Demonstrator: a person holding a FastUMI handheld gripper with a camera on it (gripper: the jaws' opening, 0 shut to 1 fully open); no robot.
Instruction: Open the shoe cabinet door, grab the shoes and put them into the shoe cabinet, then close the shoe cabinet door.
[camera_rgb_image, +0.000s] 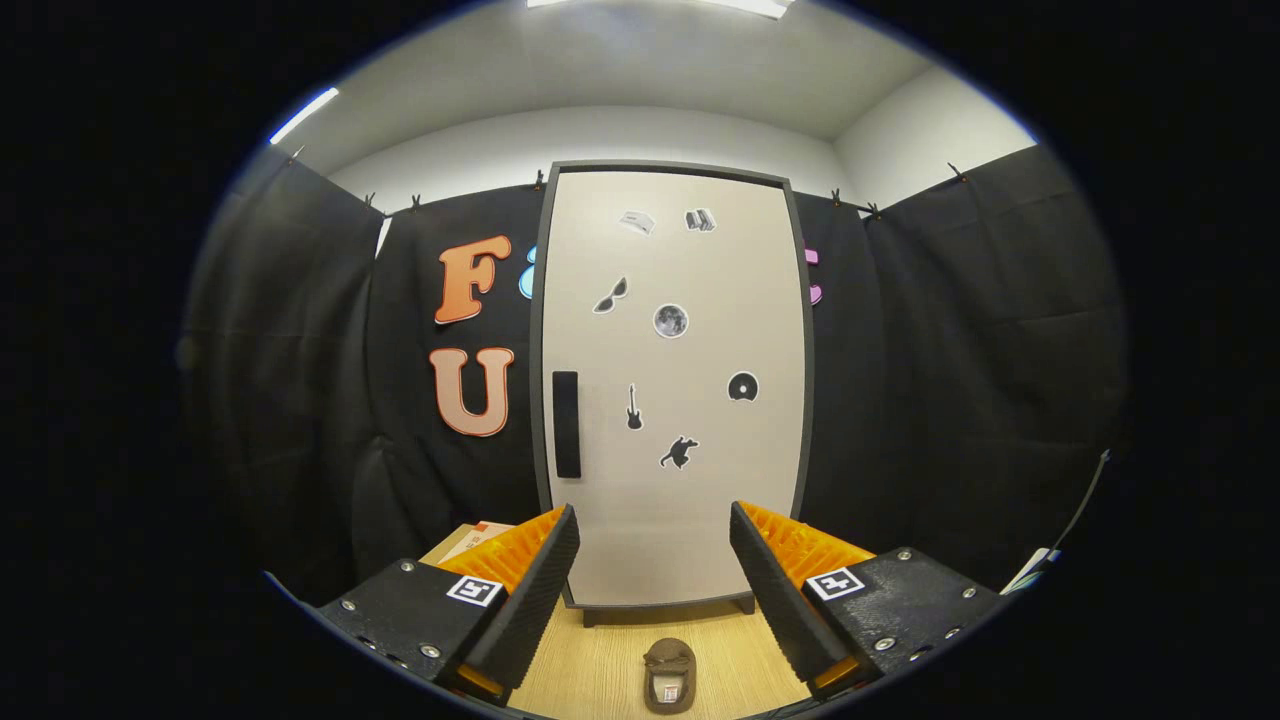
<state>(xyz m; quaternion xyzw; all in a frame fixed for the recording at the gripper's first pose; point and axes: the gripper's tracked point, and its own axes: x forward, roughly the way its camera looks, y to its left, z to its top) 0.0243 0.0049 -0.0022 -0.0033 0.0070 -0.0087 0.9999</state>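
The hand-held gripper hung with its fingers spread wide and nothing between them, facing the shoe cabinet. The cabinet stood at the far edge of the wooden table, its sticker-covered door fully closed and its dark vertical handle on the door's left side, beyond the left finger. A single brown shoe lay on the table between the fingers, just in front of the cabinet. By the look of it, no step was done yet: opening the door, stowing the shoe and closing the door all remained.
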